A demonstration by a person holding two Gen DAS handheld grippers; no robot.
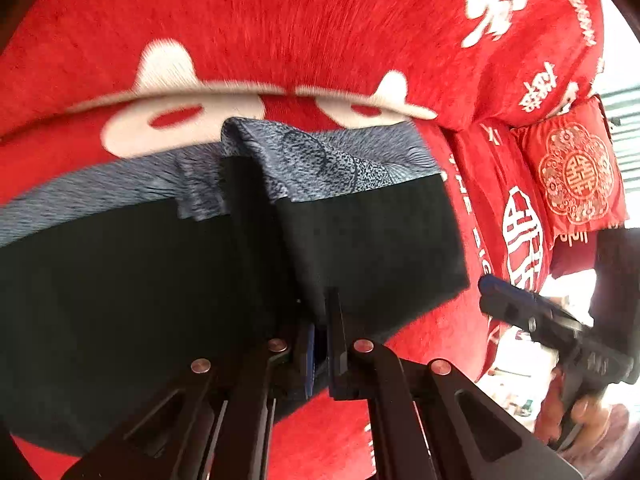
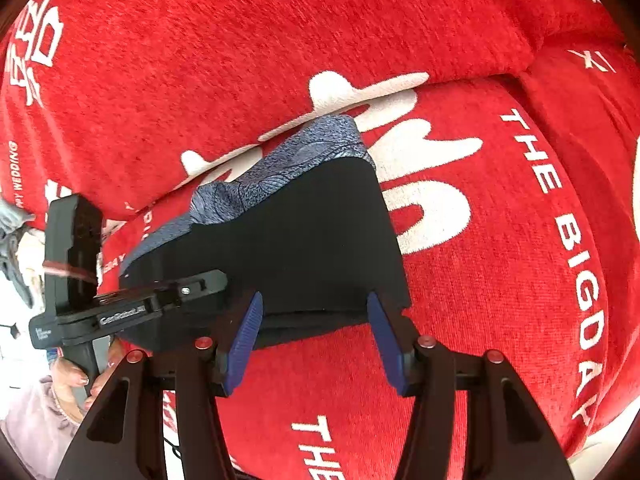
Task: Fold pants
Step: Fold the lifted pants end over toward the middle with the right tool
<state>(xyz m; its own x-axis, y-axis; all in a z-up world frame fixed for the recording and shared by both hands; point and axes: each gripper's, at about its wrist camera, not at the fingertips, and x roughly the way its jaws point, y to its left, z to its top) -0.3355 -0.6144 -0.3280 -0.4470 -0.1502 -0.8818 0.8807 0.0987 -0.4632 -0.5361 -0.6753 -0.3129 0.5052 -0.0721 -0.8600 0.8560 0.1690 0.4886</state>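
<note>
Pinching the soft, limp pants point(image 1: 360, 248) near edge, left gripper point(image 1: 320, 344) jaws closed on cloth; right gripper point(image 2: 316, 340) jaws open, straddling the near hem.

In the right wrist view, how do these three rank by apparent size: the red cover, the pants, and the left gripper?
Largest to smallest, as they look in the right wrist view:
1. red cover, fills most of the picture
2. pants
3. left gripper, smaller than the pants, though the fisheye bends its edge and makes this less sure
</note>
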